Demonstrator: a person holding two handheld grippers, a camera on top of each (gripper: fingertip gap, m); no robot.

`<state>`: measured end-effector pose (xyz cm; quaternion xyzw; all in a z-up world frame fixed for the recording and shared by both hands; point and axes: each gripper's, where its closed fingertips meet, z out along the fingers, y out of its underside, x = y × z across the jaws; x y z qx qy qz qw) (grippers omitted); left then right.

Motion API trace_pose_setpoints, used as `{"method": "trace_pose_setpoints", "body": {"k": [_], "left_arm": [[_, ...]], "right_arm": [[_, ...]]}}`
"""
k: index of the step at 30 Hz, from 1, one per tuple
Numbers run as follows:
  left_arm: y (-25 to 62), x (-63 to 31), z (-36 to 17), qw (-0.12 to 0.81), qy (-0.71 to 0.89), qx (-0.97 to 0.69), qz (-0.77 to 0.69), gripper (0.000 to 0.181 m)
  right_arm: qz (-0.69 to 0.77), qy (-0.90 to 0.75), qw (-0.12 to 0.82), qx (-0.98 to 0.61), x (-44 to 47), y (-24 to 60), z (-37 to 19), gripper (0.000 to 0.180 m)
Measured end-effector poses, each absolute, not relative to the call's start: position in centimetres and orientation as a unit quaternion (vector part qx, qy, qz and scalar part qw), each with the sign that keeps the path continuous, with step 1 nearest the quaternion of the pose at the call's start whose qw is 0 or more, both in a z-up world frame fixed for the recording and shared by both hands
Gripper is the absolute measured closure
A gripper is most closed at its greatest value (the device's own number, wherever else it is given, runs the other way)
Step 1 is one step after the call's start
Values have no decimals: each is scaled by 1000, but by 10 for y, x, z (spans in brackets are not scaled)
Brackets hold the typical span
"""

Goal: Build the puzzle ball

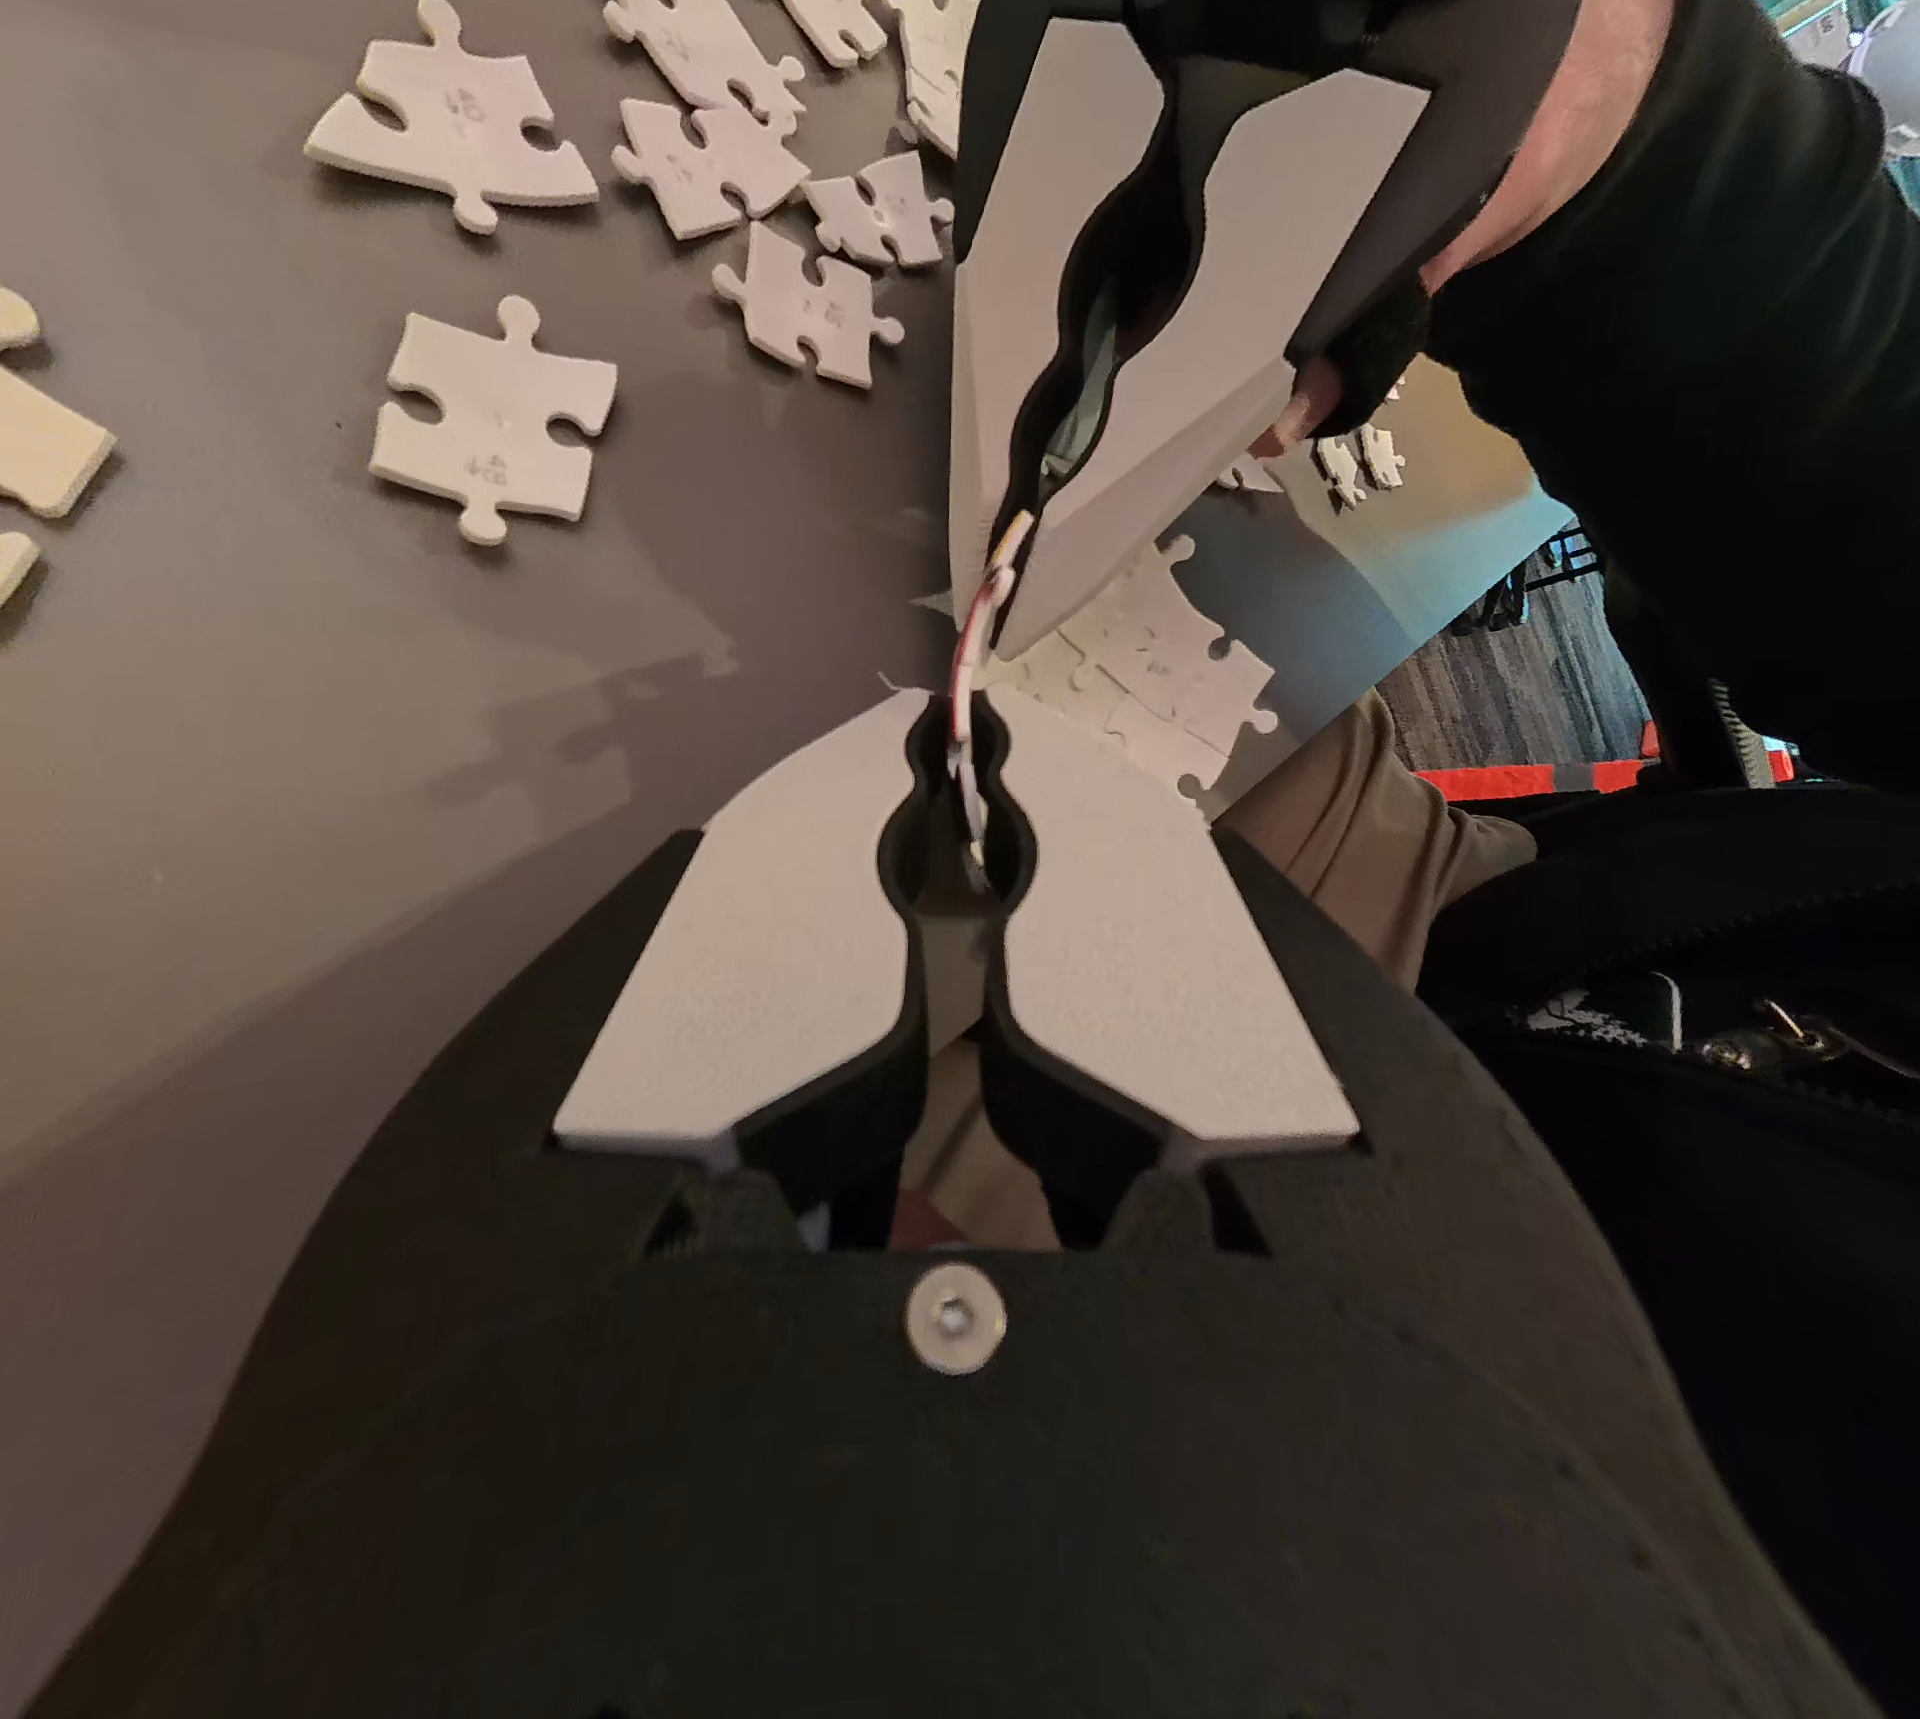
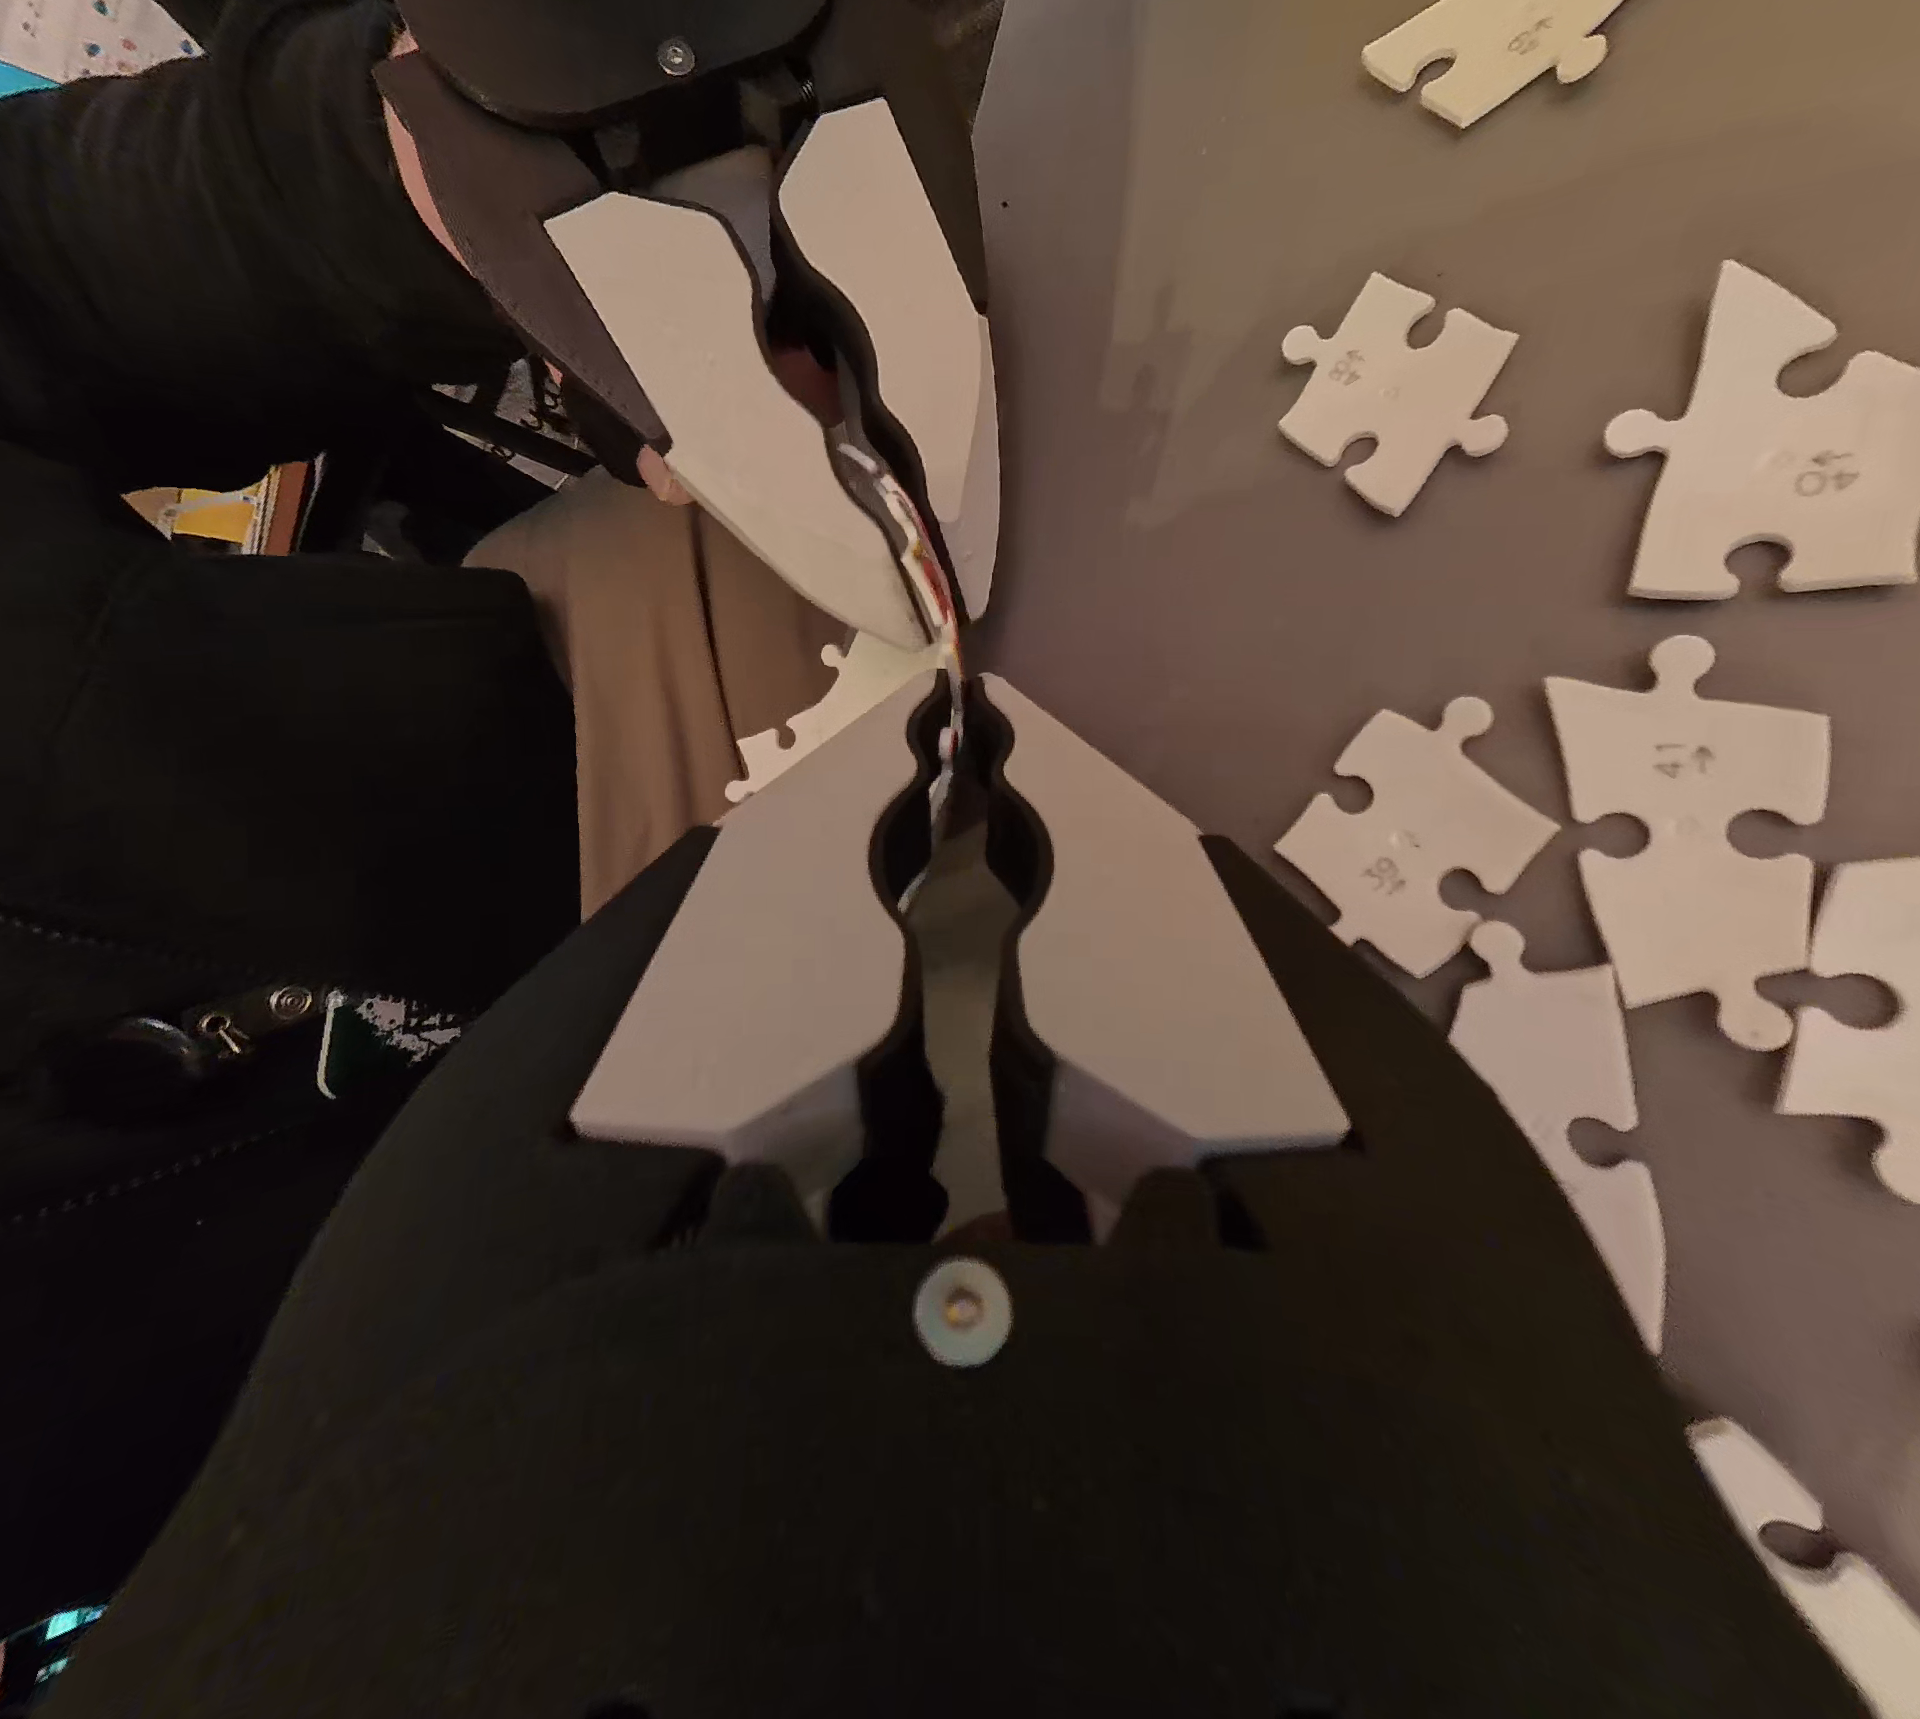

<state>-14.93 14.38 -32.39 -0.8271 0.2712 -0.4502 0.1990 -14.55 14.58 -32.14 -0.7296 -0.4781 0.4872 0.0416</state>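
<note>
My left gripper (image 1: 961, 713) is shut on the thin edge of a curved puzzle section (image 1: 971, 651) with a coloured printed face, seen edge-on. My right gripper (image 1: 987, 620) comes in from above, tip to tip with it, and is shut on the same edge. The section's white back of joined pieces (image 1: 1174, 661) spreads out behind the right gripper. In the right wrist view my right gripper (image 2: 961, 693) meets the left gripper (image 2: 940, 620), with the edge (image 2: 925, 547) pinched between the left gripper's jaws and the white back (image 2: 821, 713) to the left. The section is held just off the table's near edge.
Several loose white puzzle pieces (image 1: 494, 422) (image 2: 1392, 391) lie face down on the dark grey table (image 1: 260, 734) (image 2: 1195, 526). A denser pile (image 1: 707, 59) lies farther back. A person's dark sleeve (image 1: 1714, 319) and lap lie beyond the table edge.
</note>
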Motion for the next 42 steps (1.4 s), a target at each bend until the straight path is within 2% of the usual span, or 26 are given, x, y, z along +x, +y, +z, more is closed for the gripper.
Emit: {"method": "trace_pose_setpoints", "body": {"k": [4,14,21,27,36,42], "left_arm": [[142,-145,-321,201,281,-820,-455,169],[139,-140,-319,192,282,-810,-477,177],[141,-142,-318,193,275,-811,-478,176],[141,-141,-320,191,279,-815,-471,174],[146,-143,-321,199,288,-822,-450,175],[150,-145,-322,202,296,-827,-434,175]], "right_arm": [[495,-480,39,-723,-147,143,-317,180],[491,-494,47,-716,-144,141,-314,180],[492,-463,89,-732,-136,161,-302,166],[470,-452,126,-748,-113,177,-287,170],[366,-411,221,-805,-50,217,-274,161],[234,-404,214,-858,7,237,-304,153]]}}
